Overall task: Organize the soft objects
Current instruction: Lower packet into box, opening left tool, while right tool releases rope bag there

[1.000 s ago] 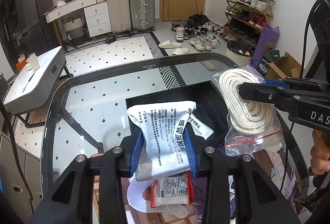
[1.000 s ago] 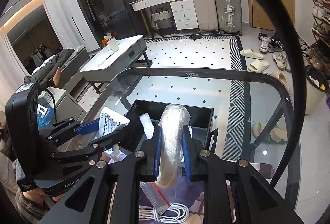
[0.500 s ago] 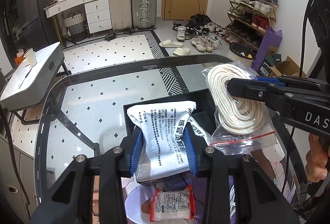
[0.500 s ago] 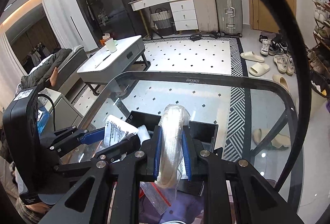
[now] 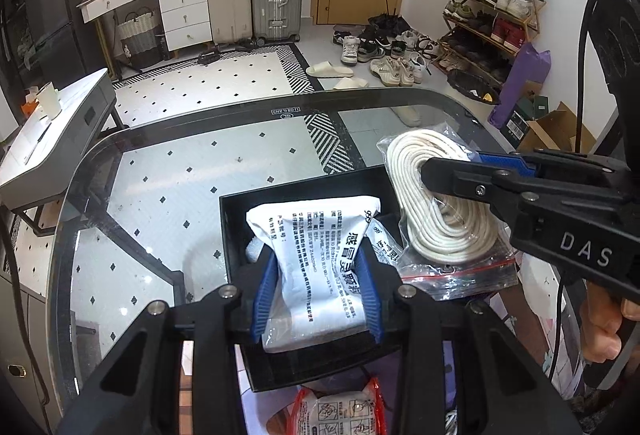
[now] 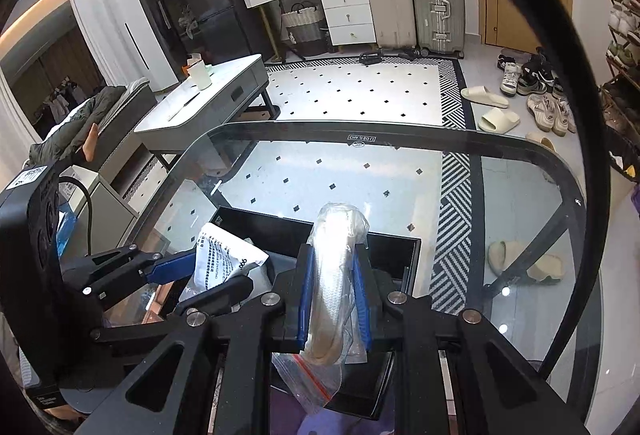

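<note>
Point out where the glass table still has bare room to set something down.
Bare glass table lies left of and beyond the black tray, up to the far rim. Crowded: the tray itself, and the near edge with the red-trimmed packet.

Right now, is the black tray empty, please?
No. Another white packet lies in the black tray, beside the held one.

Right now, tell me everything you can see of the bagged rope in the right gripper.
The bagged rope is a cream cord wound in a loose oval coil, sealed in a clear zip bag with a red strip. The right gripper is shut on it, blue pads squeezing the coil, holding it over the black tray's right side. The bag's lower end hangs free.
</note>
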### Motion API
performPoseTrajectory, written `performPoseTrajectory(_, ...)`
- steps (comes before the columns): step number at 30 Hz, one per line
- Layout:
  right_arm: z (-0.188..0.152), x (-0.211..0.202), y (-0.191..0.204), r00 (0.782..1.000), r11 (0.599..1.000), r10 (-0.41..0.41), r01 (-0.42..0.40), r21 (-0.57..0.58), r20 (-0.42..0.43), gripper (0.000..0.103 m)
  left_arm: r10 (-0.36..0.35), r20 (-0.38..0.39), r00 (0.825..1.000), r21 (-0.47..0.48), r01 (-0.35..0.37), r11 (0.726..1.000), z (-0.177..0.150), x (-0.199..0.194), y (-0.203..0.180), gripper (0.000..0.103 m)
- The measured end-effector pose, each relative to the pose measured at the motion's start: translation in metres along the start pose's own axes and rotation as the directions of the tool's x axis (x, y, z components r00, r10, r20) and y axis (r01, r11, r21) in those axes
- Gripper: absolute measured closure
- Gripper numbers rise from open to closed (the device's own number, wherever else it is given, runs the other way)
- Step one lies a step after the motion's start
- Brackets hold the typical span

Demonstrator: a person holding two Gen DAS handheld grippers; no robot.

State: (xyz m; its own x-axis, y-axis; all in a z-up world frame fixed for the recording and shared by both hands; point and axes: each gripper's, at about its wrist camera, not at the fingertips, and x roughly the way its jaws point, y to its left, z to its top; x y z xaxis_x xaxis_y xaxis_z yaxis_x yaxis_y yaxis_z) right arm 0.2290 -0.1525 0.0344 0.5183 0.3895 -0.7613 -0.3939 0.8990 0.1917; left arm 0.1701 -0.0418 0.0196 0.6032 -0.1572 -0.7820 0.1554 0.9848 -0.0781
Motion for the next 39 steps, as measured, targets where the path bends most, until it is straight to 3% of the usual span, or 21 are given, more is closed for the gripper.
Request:
performPoseTrajectory(16, -0.016, 0.028, -0.007, 0.998, 1.000, 0.006, -0.006, 0.002, -0.061, 0.084, -0.006, -0.073, 0.997, 0.035, 0.009, 0.999, -0.008, 0.020, -0.013, 0.066)
performPoseTrajectory(21, -0.018, 0.028, -0.010, 0.997, 1.000, 0.014, -0.013, 0.015, -0.073, 0.082, -0.001, -0.081, 0.997, 0.035, 0.004, 0.999, -0.009, 0.018, -0.012, 0.062)
performPoseTrajectory(23, -0.019, 0.027, -0.010, 0.997, 1.000, 0.008, -0.007, 0.012, -0.079, 0.080, -0.019, -0.075, 0.997, 0.032, 0.021, 0.999, -0.009, 0.016, -0.012, 0.054)
performPoseTrajectory(26, -0.020, 0.025, -0.010, 0.997, 1.000, 0.004, -0.003, 0.011, -0.076, 0.071, -0.019, -0.069, 0.997, 0.030, 0.021, 0.999, -0.009, 0.013, -0.013, 0.043)
performPoseTrajectory(30, -0.022, 0.017, -0.014, 0.998, 1.000, 0.017, -0.015, 0.026, -0.055, 0.051, -0.023, -0.069, 0.997, 0.023, 0.024, 0.999, -0.009, 0.009, -0.012, 0.036)
performPoseTrajectory(35, -0.021, 0.005, -0.010, 0.999, 1.000, 0.014, -0.013, 0.019, -0.041, 0.041, -0.025, -0.047, 0.999, 0.026, 0.026, 0.999, -0.009, 0.001, -0.012, 0.022)
performPoseTrajectory(39, -0.022, -0.009, -0.009, 0.999, 0.999, 0.030, -0.029, 0.026, -0.012, 0.020, -0.020, -0.037, 0.999, 0.029, 0.022, 0.999, -0.010, -0.005, -0.013, 0.016)
